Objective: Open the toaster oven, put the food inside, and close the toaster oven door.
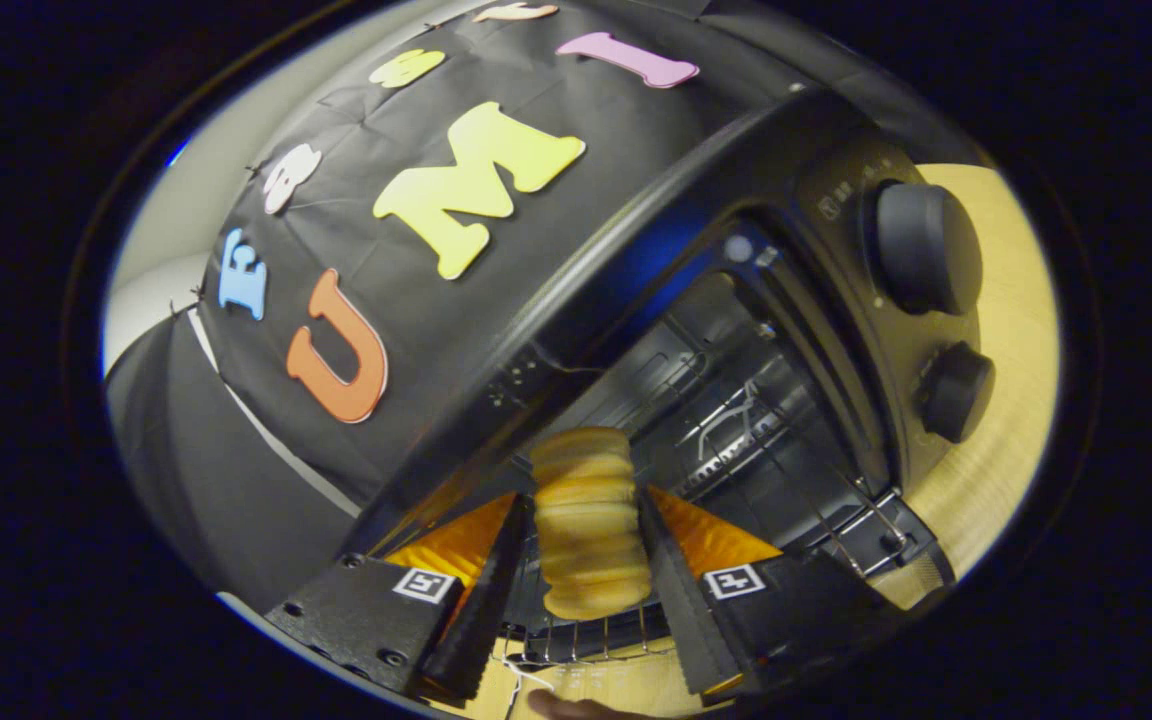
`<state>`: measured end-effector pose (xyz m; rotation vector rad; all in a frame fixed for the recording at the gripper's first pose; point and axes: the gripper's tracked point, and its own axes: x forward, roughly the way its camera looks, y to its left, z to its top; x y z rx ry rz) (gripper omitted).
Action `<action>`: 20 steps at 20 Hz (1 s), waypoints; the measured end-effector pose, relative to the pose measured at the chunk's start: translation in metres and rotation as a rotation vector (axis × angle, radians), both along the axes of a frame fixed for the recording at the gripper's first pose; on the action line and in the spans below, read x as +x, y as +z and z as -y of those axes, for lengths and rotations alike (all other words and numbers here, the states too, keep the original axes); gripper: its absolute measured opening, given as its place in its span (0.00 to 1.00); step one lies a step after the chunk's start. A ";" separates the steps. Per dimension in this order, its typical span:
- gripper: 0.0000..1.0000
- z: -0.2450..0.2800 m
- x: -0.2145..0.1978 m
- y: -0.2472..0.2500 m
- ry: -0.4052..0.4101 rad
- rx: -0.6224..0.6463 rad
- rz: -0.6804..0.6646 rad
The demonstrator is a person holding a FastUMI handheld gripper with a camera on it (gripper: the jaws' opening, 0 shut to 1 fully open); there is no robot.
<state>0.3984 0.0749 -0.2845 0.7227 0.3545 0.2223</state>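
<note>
Gripper view. The tongs [586, 560] pinch one ridged bread roll [588, 525], both fingers [484, 590] pressing its sides, the roll upright between them. One toaster oven [736, 330] stands on the wooden counter [1006, 330], tilted in view; its door is open. The roll sits at the oven mouth, just above the front edge of one wire rack [766, 450]; the dark cavity beyond it has open room. Two round knobs, upper [921, 248] and lower [956, 392], sit on the control panel, well apart from the roll.
</note>
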 end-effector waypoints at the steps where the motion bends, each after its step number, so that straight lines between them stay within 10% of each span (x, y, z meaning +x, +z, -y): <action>1: 0.79 0.002 -0.006 0.000 -0.002 -0.028 -0.002; 6: 0.96 0.005 -0.020 0.009 -0.015 -0.112 0.021; 20: 1.00 0.056 -0.159 0.021 -0.157 -0.282 -0.022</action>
